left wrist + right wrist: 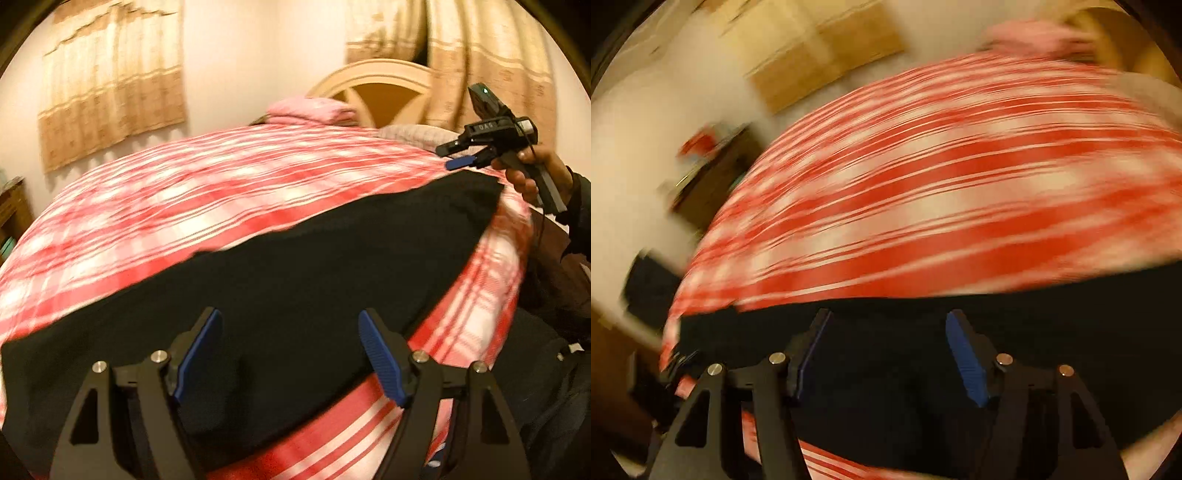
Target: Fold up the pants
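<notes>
The black pants (295, 280) lie flat in a long strip along the near side of a red and white checked bed (207, 192). My left gripper (290, 332) is open and empty, its blue pads wide apart just above the pants' near part. My right gripper (452, 157) shows in the left wrist view, held in a hand above the far right end of the pants. In the right wrist view my right gripper (888, 332) is open and empty over the pants (1034, 317). That view is blurred.
A pink folded cloth (310, 109) and a cream headboard (373, 74) are at the bed's far end. Beige curtains (110, 81) hang on the wall. Dark furniture (713, 173) stands left of the bed. The person's dark clothing (554, 332) is at right.
</notes>
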A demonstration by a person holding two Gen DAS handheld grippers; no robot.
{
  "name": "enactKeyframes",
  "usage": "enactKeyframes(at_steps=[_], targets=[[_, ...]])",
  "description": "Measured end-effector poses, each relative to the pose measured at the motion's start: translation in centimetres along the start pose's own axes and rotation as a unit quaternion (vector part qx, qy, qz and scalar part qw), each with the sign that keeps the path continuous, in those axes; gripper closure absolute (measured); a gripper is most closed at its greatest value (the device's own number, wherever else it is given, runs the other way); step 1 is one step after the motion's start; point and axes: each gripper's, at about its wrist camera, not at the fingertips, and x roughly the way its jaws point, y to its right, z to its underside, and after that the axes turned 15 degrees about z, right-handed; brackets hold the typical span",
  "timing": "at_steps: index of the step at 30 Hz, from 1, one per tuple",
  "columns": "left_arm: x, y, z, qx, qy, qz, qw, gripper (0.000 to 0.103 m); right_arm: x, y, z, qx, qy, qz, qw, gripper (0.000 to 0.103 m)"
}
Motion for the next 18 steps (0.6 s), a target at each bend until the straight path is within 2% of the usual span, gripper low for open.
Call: enactKeyframes(at_steps=[3,7,12,18], targets=[[1.8,1.7,-1.4,0.023,-0.007,0.03,0.9993,0.024,-3.4,7.1,0.5,0.081,0.024,0.043,0.996,0.039],[4.4,4.1,-3.4,0.052,-0.019,0.058,0.9968,0.024,-6.6,12.5,1.6,0.151,0.064,0.082,0.983,0.039],[7.2,7.4,-5.8,0.083,-0.035,0.099,0.991,0.024,-6.9,14.2,2.5,0.174,0.079,0.101,0.976,0.039],[11.3,10.5,-6.9,0.115,-0.07,0.129,0.9825,0.024,-5.9,15.8,3.5,0.201,0.081,0.093,0.972,0.039]])
